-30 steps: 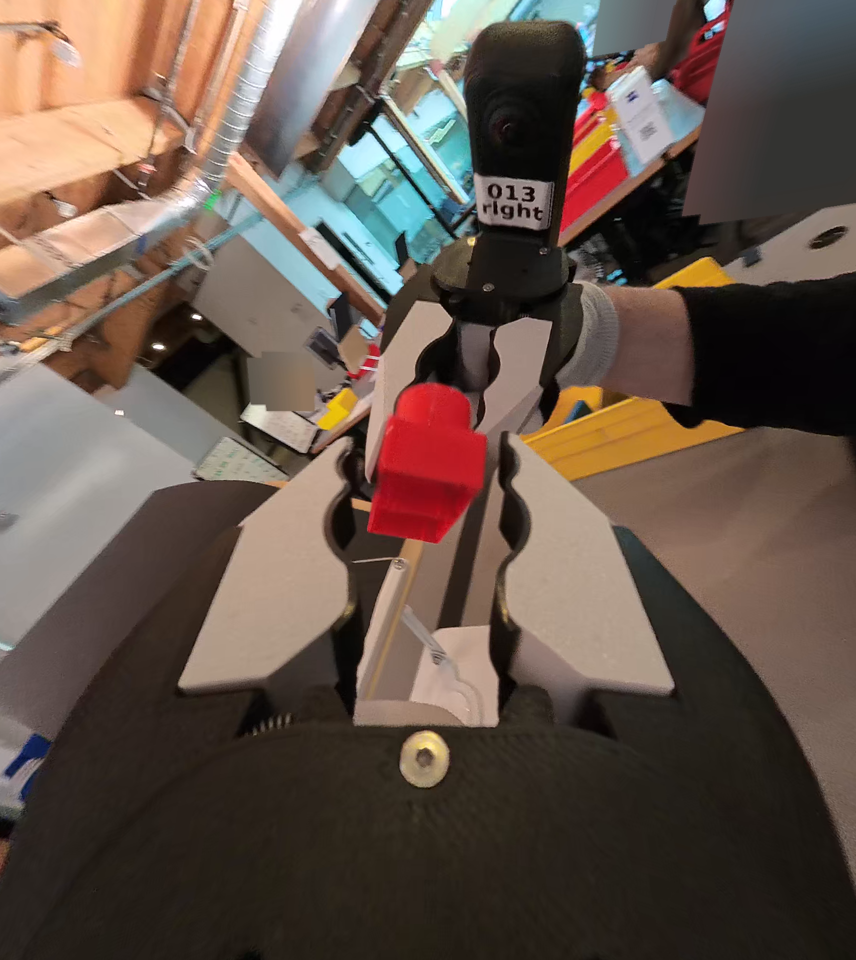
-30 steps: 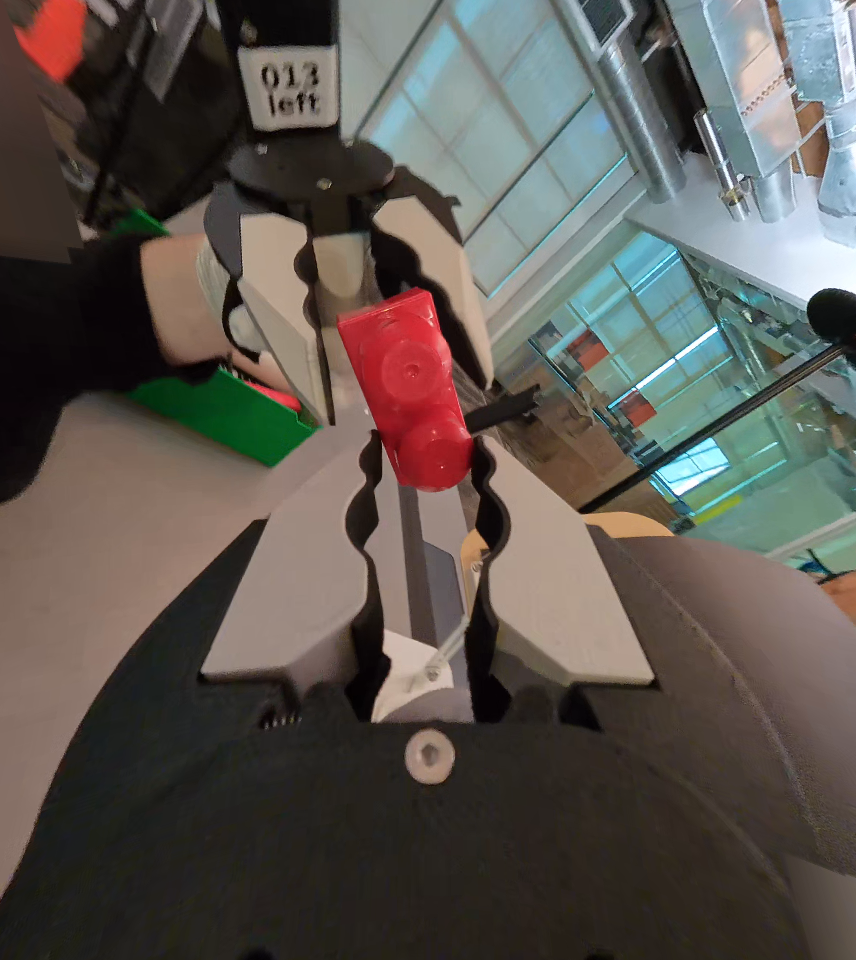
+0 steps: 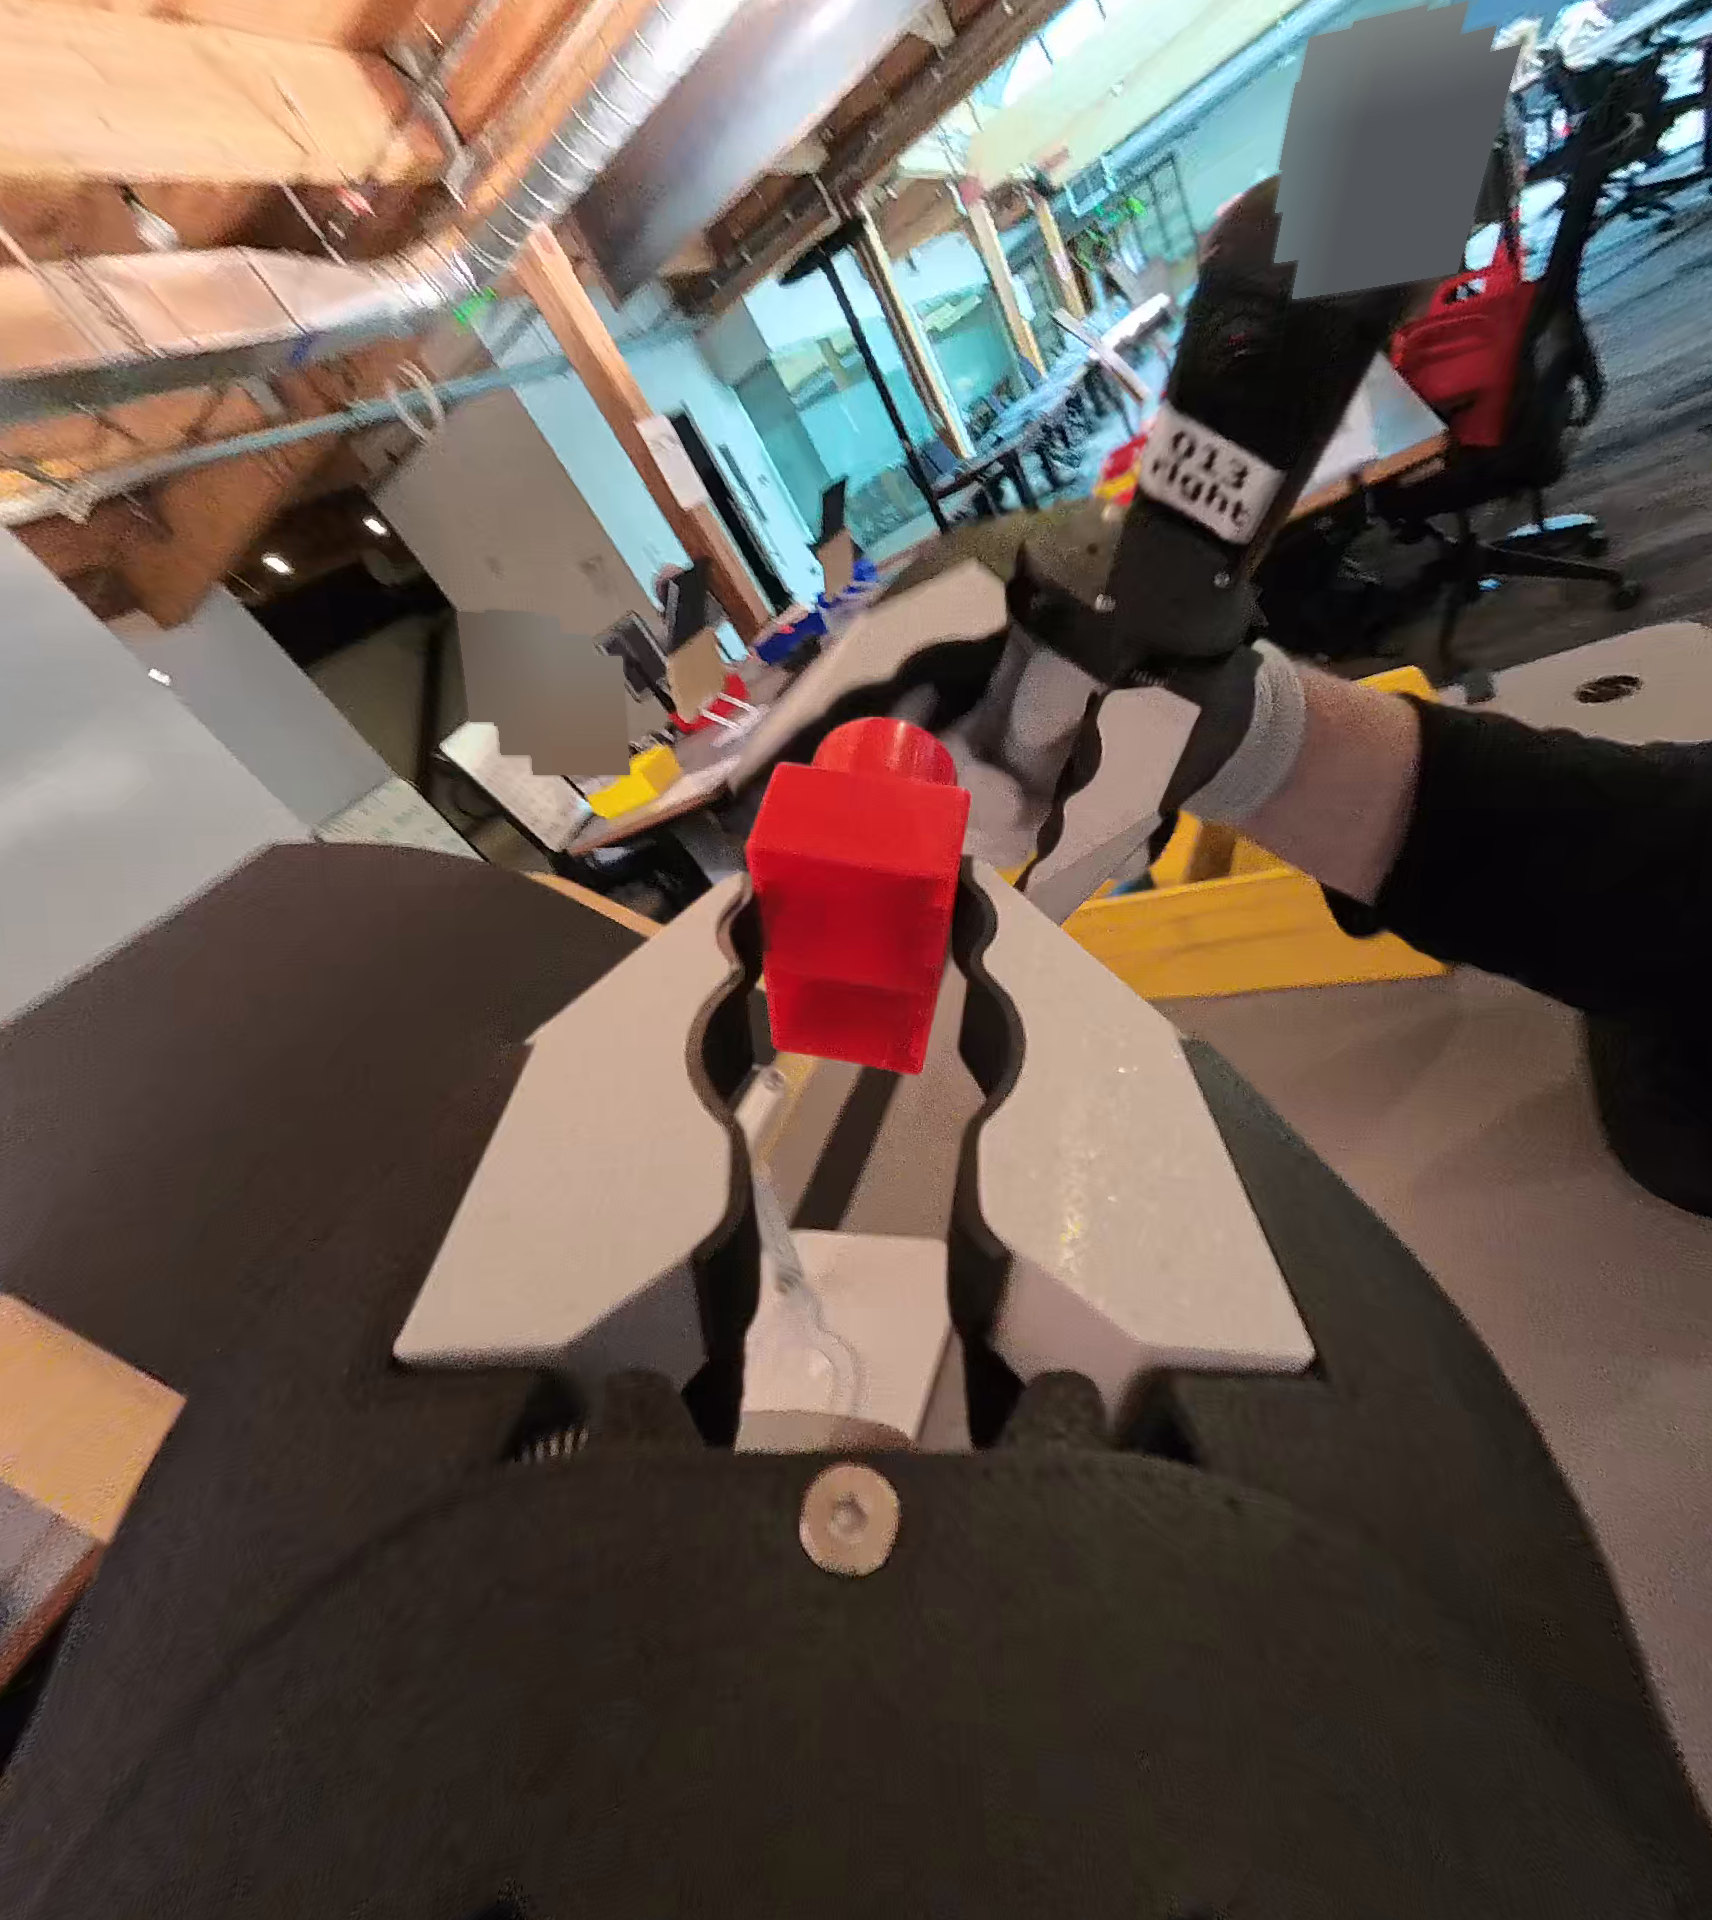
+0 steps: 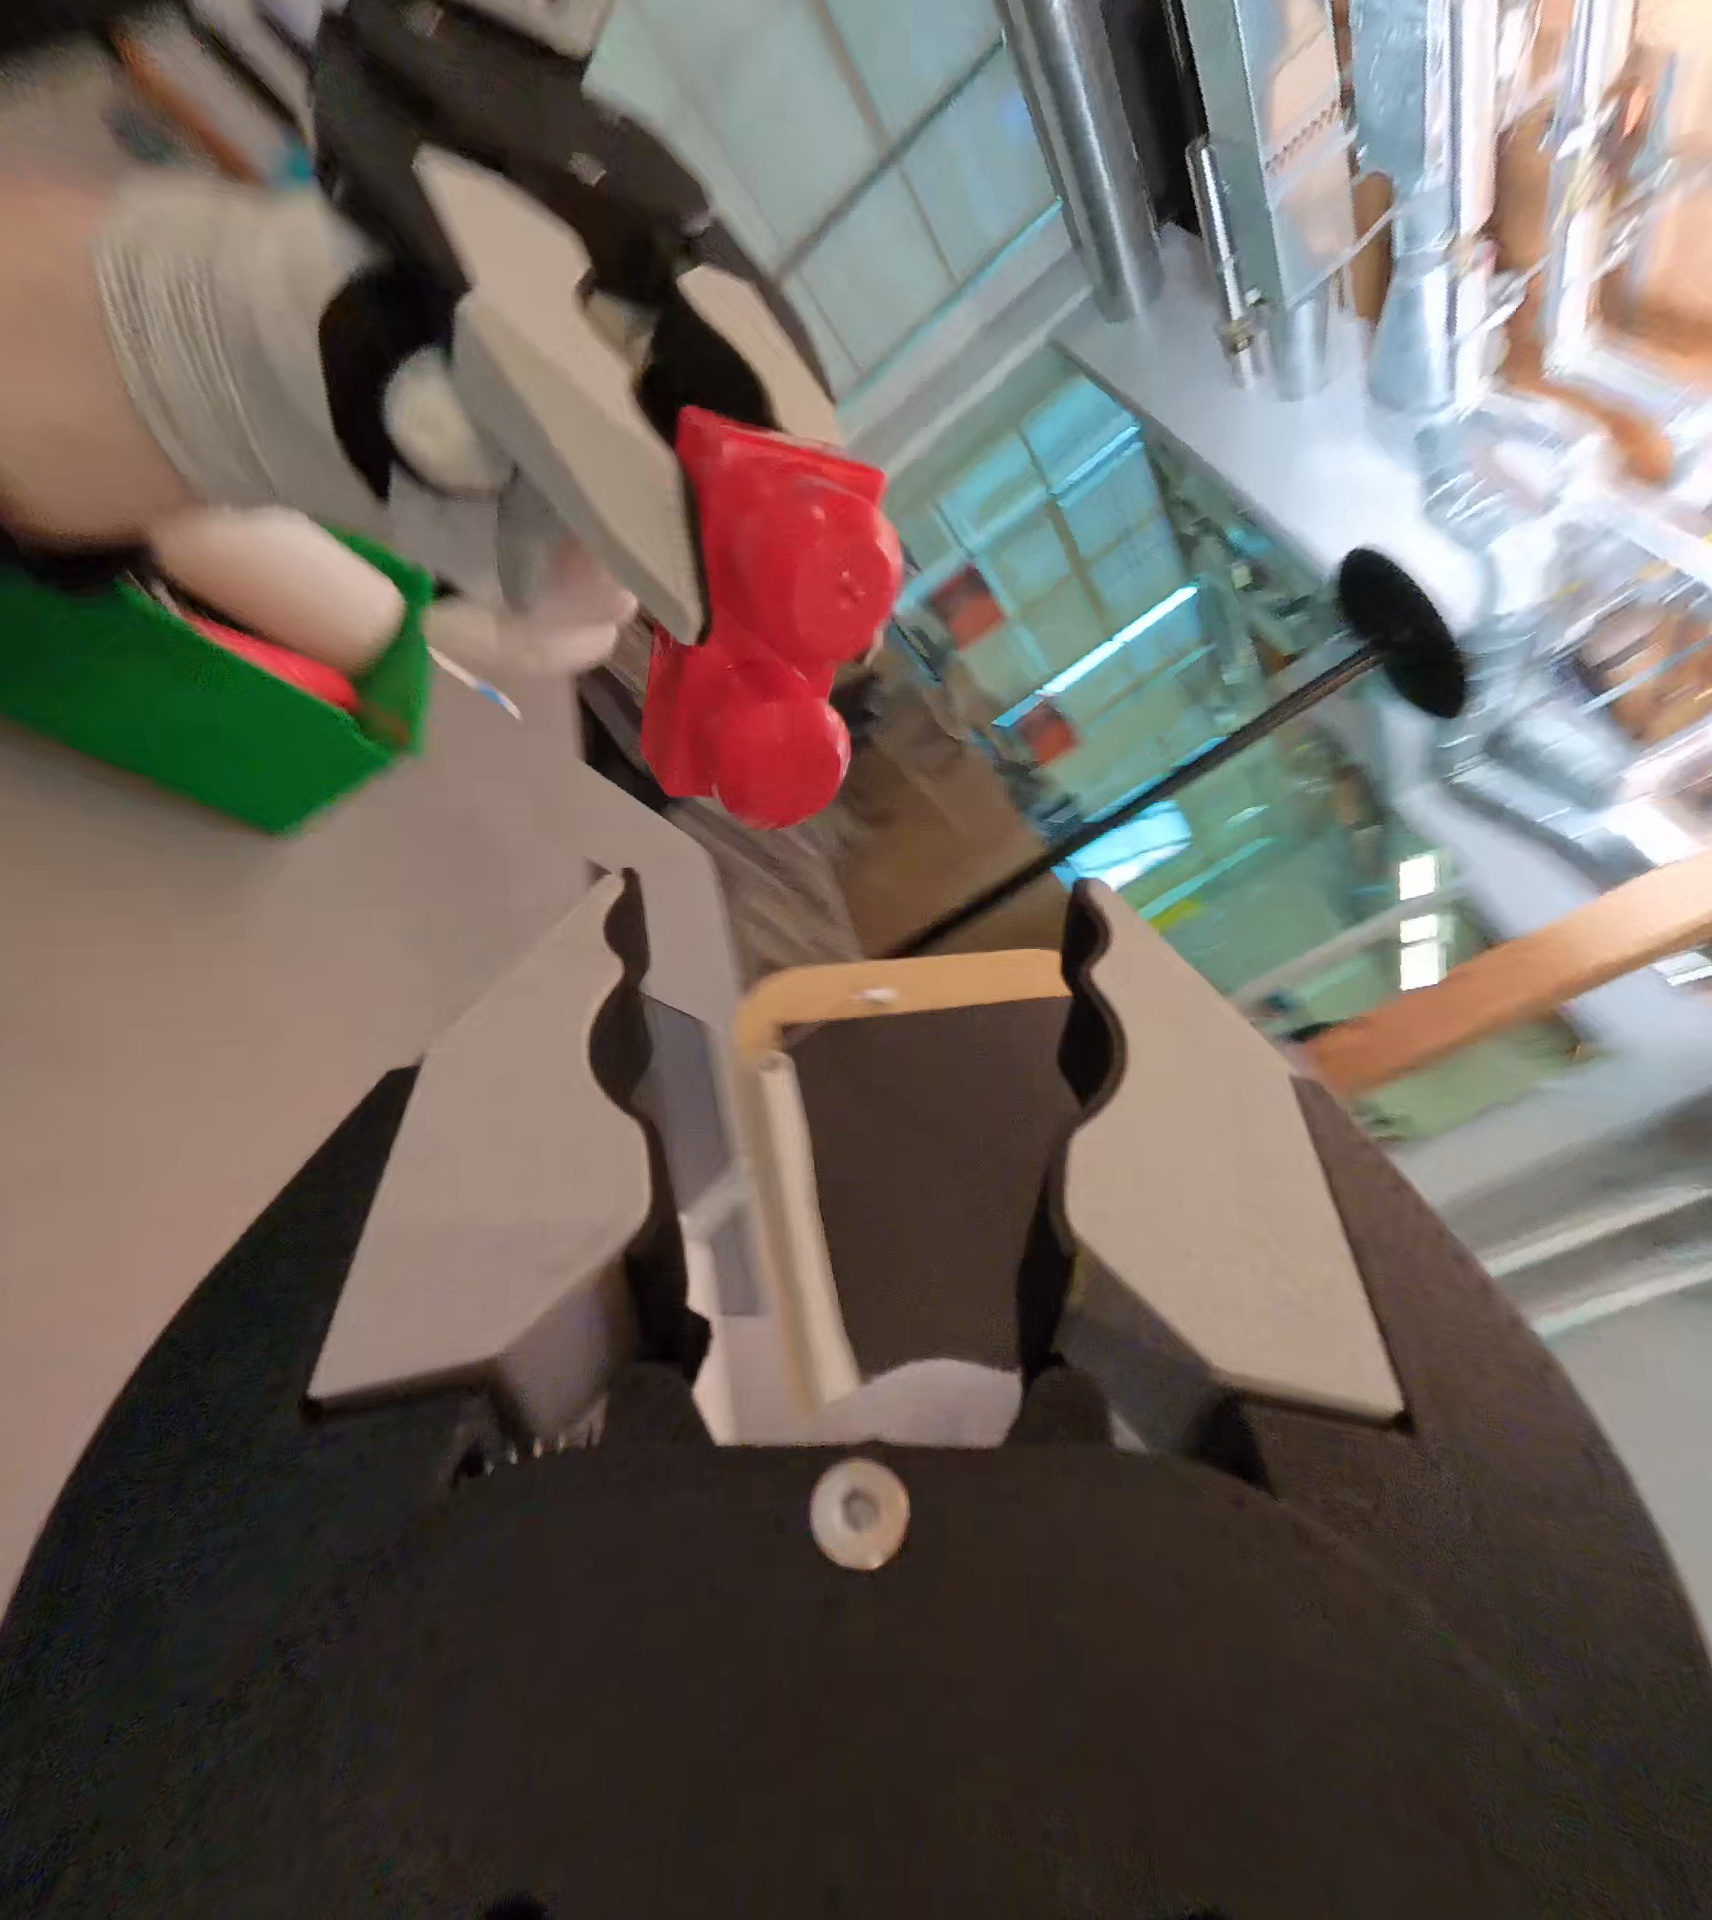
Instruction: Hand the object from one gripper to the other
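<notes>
Jaws of your left gripper (image 3: 852, 935) clamp the red block (image 3: 857, 914), held in the air above the desk (image 3: 1351, 1091); those of your right gripper (image 4: 847, 904) stand wide and empty, just apart. Transfer reads complete; next, withdraw the right clear without brushing the block.

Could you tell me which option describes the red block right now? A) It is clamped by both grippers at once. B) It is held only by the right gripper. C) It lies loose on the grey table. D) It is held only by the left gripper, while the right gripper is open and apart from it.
D: the left gripper has its jaws closed on the red block, while the right gripper has its jaws spread, clear of the block.
</notes>
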The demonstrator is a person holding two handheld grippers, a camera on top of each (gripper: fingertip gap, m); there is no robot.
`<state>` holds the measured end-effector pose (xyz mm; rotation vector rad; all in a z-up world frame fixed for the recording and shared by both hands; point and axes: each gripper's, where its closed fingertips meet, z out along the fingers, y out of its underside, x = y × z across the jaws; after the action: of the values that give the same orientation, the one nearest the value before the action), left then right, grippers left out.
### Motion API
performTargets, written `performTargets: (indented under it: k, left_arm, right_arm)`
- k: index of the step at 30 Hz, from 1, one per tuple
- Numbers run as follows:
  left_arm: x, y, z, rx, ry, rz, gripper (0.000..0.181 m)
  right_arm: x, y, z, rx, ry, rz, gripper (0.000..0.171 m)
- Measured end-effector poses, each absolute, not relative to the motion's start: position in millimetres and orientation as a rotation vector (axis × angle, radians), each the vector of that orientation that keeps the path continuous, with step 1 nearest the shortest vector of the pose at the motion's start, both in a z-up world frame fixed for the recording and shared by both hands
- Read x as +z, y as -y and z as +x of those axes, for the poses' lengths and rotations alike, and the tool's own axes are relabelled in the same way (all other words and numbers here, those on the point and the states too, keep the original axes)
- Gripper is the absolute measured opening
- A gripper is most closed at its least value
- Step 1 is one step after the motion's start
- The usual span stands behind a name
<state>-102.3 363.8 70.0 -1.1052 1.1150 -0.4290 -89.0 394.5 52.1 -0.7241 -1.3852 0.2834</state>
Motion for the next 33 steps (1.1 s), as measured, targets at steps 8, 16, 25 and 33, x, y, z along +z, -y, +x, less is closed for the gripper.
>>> performTargets:
  k: [8,16,25,33]
  left_arm:
    - [29.9,-335.9,-112.8,-0.693,-1.324,-1.306,0.035]
    - [6.7,-327.2,-114.1,-0.81,-1.426,-1.374,0.035]
    - [3.4,-327.9,-114.9,-0.887,-1.429,-1.367,0.035]
    - [24.8,-334.1,-108.3,-0.817,-1.333,-1.293,0.047]
  right_arm:
    - [36.8,-354.6,-137.7,-0.289,1.505,-0.385,0.11]
    - [5.3,-348.7,-160.4,-0.364,1.626,-0.335,0.092]
    - [0.0,-351.5,-167.2,-0.348,1.635,-0.346,0.081]
    - [29.5,-353.7,-157.1,-0.187,1.509,-0.419,0.081]
